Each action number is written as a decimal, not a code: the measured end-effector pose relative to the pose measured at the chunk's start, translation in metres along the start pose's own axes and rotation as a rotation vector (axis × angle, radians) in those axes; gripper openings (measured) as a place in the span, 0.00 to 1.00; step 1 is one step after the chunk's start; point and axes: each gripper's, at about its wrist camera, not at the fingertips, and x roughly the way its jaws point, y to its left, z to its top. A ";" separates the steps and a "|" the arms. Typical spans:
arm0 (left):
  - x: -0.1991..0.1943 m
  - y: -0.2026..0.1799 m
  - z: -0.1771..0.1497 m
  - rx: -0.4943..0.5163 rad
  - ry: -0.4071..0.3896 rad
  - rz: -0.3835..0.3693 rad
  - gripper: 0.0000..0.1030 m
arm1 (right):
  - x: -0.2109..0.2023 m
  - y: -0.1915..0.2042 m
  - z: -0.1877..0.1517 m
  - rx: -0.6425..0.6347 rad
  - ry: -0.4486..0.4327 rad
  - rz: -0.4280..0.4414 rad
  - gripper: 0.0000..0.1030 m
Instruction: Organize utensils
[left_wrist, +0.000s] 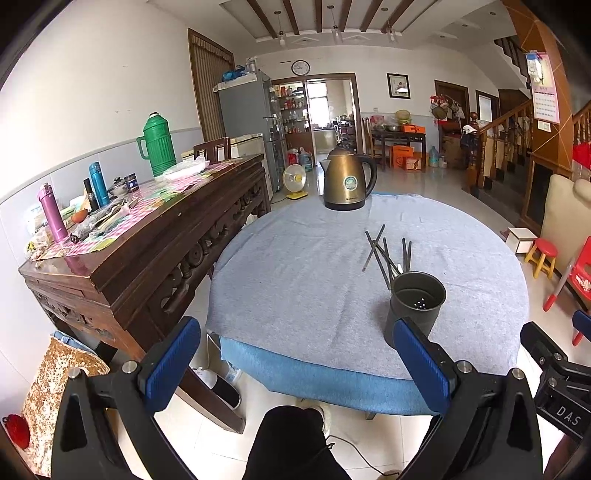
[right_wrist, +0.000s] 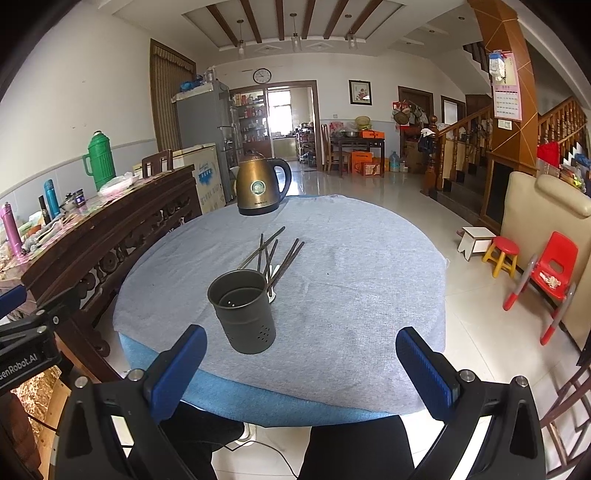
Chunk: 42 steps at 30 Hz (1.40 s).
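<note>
A dark grey perforated utensil holder (left_wrist: 415, 304) (right_wrist: 243, 312) stands empty and upright near the front of the round table's grey cloth (left_wrist: 314, 266) (right_wrist: 362, 266). Several dark chopsticks (left_wrist: 384, 254) (right_wrist: 275, 254) lie loose on the cloth just behind it, with a pale spoon (right_wrist: 271, 284) partly hidden among them. My left gripper (left_wrist: 295, 354) is open and empty, held before the table's front edge, left of the holder. My right gripper (right_wrist: 301, 362) is open and empty, at the front edge with the holder just ahead.
A bronze electric kettle (left_wrist: 347, 181) (right_wrist: 260, 188) stands at the table's far side. A dark wooden sideboard (left_wrist: 140, 236) (right_wrist: 96, 236) with flasks and clutter runs along the left. Small stools and a red chair (right_wrist: 550, 273) stand on the floor to the right.
</note>
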 end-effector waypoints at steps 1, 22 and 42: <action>0.000 0.000 0.000 0.001 0.000 0.000 1.00 | 0.000 0.000 0.000 0.002 0.000 0.001 1.00; 0.002 -0.001 -0.002 0.010 0.011 -0.005 1.00 | 0.001 -0.001 -0.002 0.006 0.003 0.002 1.00; 0.003 -0.004 -0.005 0.018 0.018 -0.005 1.00 | 0.004 -0.003 -0.002 0.018 0.022 0.011 1.00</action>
